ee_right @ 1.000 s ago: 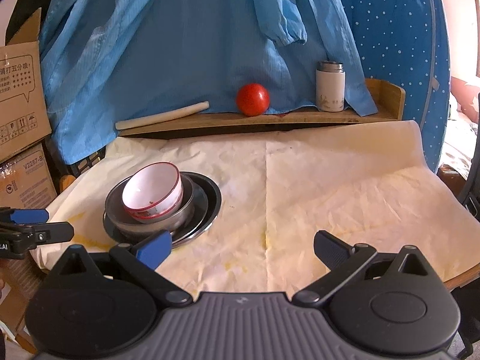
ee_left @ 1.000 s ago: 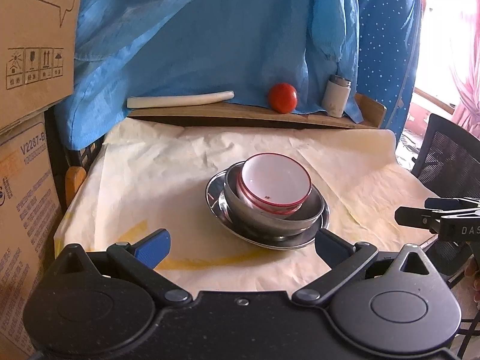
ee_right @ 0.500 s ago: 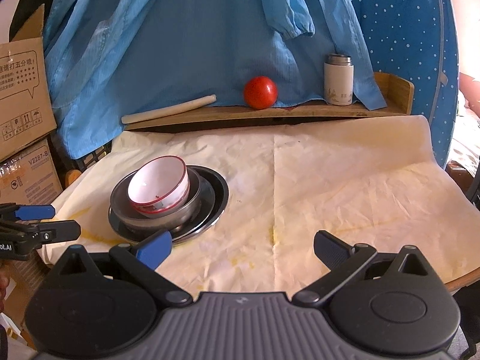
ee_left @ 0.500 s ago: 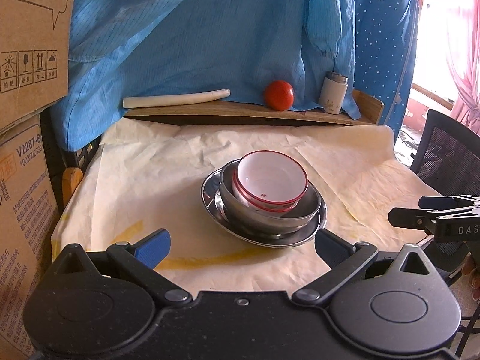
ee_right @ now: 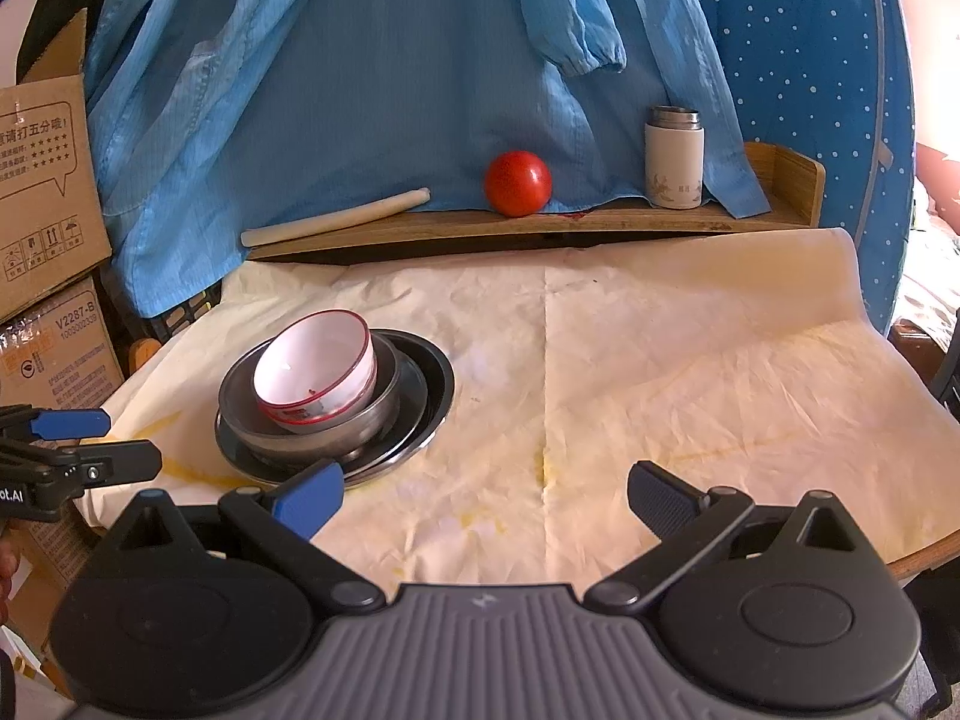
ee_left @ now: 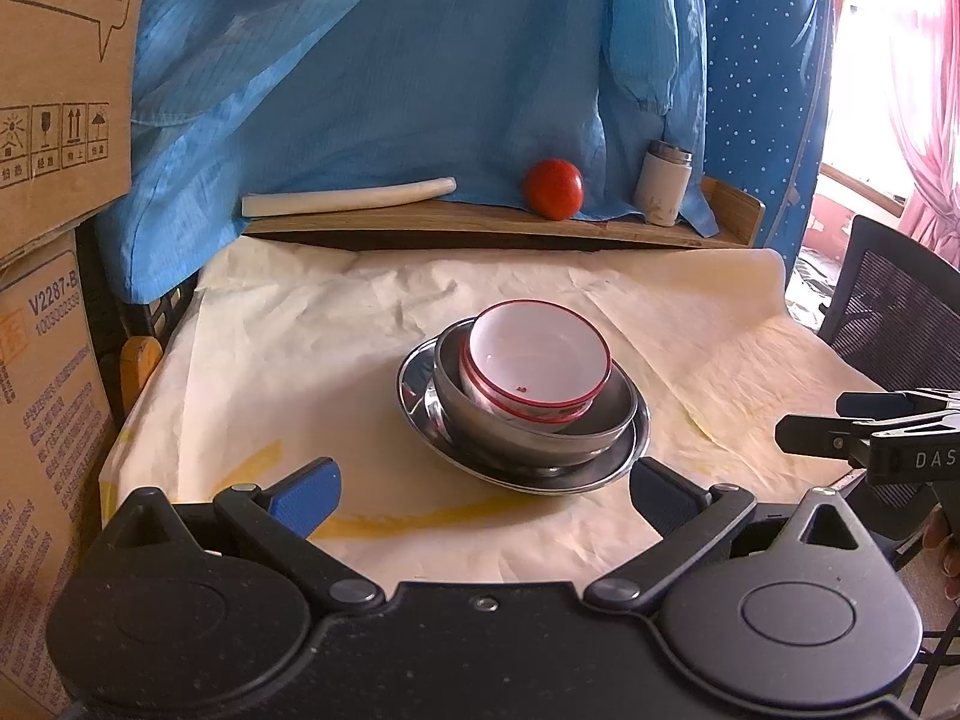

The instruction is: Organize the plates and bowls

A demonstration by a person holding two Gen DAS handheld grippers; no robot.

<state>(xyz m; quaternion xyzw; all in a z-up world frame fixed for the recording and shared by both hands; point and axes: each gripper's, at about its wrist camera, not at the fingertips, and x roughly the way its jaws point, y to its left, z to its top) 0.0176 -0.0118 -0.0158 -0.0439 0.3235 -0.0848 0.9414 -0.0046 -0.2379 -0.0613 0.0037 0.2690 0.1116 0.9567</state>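
A white bowl with a red rim sits tilted inside a steel bowl, which stands on a steel plate on the cream-covered table. My left gripper is open and empty, just in front of the stack. My right gripper is open and empty, to the right of the stack and in front of it. Each gripper shows at the edge of the other's view.
A wooden shelf at the back carries a red tomato, a white flask and a white roll. Blue cloth hangs behind. Cardboard boxes stand at the left, a mesh chair at the right.
Both grippers have drawn back a little from the table; the stack looks slightly farther. The dishes have not moved. Both grippers stay open.
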